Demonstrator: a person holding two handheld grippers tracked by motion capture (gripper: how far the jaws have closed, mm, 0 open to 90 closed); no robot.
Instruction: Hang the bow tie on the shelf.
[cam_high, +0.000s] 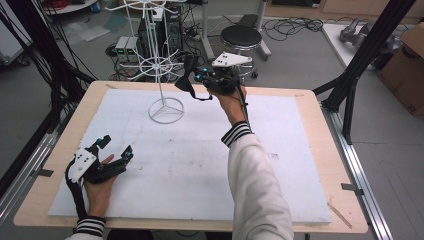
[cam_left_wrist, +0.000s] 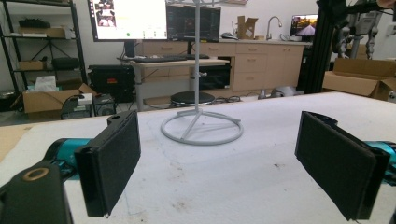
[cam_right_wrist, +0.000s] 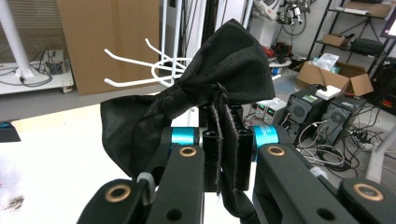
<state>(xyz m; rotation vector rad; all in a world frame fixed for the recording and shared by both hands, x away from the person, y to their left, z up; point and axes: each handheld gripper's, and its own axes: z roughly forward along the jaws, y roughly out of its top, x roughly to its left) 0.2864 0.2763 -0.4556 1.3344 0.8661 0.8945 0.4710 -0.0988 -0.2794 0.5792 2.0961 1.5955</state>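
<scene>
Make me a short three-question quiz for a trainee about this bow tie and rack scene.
1. True or false: the right gripper is shut on the bow tie.
2. Which stands on the table? A) white rack B) stool C) cardboard box
3. Fill in: the left gripper rests with its jaws ____.

Key: 1 true; 2 A; 3 open, nothing between them.
</scene>
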